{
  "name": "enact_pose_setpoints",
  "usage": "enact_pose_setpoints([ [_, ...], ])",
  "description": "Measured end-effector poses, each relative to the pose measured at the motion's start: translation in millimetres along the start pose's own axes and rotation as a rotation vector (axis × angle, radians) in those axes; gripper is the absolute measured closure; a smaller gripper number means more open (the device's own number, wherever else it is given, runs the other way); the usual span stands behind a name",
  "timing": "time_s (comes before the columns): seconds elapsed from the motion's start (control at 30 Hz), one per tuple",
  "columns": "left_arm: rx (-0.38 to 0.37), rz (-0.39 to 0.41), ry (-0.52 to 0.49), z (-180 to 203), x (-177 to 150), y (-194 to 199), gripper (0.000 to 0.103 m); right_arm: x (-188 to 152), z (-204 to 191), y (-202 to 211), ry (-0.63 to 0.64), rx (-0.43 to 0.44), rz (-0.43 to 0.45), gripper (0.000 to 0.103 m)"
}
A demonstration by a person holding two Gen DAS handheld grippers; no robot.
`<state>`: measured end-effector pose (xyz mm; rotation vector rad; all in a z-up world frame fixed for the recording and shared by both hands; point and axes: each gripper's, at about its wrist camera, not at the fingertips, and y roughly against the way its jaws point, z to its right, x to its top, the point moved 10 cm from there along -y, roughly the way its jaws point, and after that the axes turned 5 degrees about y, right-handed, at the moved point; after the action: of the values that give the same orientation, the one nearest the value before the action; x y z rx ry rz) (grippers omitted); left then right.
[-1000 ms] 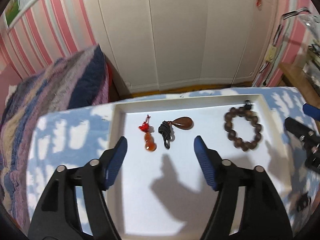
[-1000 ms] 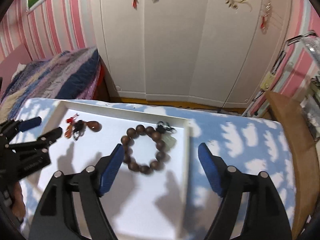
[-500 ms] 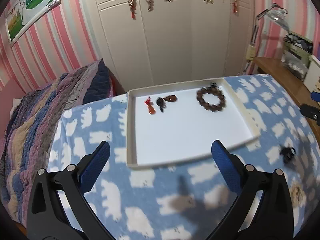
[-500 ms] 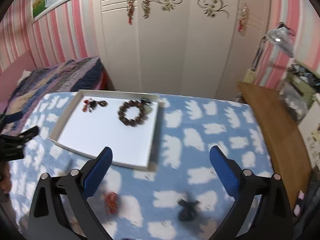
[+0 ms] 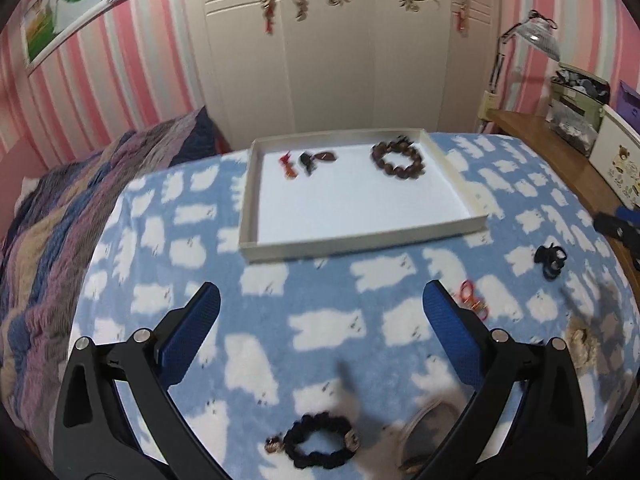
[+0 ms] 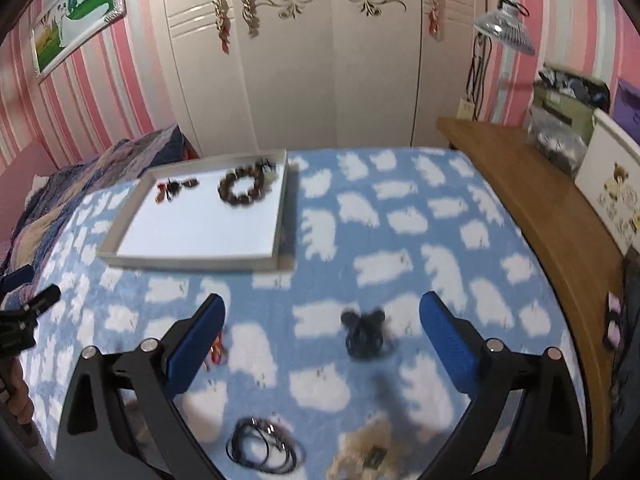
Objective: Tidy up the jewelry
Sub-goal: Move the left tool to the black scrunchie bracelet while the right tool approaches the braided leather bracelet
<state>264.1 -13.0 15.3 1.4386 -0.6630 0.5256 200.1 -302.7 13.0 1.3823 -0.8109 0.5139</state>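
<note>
A white tray (image 5: 362, 240) lies on the blue cloud-print blanket; it also shows in the right wrist view (image 6: 192, 259). In it lie a brown bead bracelet (image 5: 397, 159), a dark pendant (image 5: 318, 158) and a red charm (image 5: 289, 166). On the blanket lie a black bead bracelet (image 5: 320, 446), a red clasp (image 5: 472, 300), a black hair clip (image 6: 363, 330), a black cord (image 6: 262, 446) and a beige fuzzy piece (image 6: 370, 454). My left gripper (image 5: 320, 328) is open and empty, held back from the tray. My right gripper (image 6: 322, 332) is open and empty around the black clip's position, above it.
A wooden desk (image 6: 532, 208) with boxes and a lamp (image 6: 505, 26) runs along the right. A striped quilt (image 5: 52, 240) lies left. White wardrobe doors (image 5: 340, 60) stand behind the bed.
Both grippers have pulled back and up from the tray, so the whole tray and loose pieces on the blanket now show. Both stay open.
</note>
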Motion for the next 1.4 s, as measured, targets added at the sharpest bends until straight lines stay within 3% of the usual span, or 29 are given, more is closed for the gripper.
enact_pose_setpoints([
  [0.27,0.056,-0.029,0.043,-41,-48,-4,0.003,-63,19,-7,-0.064,-0.082,-0.009,0.005],
  [0.37,0.071,-0.046,0.049,-49,-67,-7,0.003,-83,7,-16,-0.064,-0.063,-0.037,0.005],
  [0.5,0.035,-0.105,0.068,-47,-97,-14,0.003,-104,-13,-20,-0.013,-0.091,-0.04,0.005],
  [0.67,0.043,-0.155,0.062,-47,-128,-25,0.003,-128,-27,-27,0.038,-0.115,-0.066,0.005],
  [1.0,0.032,-0.193,0.126,-62,-141,-39,0.003,-149,-31,-32,0.086,-0.161,-0.101,0.005],
  [1.2,0.053,-0.17,0.098,-59,-139,-39,0.004,-152,-30,-34,0.081,-0.161,-0.114,0.005],
  [1.4,0.037,-0.181,0.113,-58,-140,-40,0.014,-156,-32,-37,0.072,-0.145,-0.121,0.005],
])
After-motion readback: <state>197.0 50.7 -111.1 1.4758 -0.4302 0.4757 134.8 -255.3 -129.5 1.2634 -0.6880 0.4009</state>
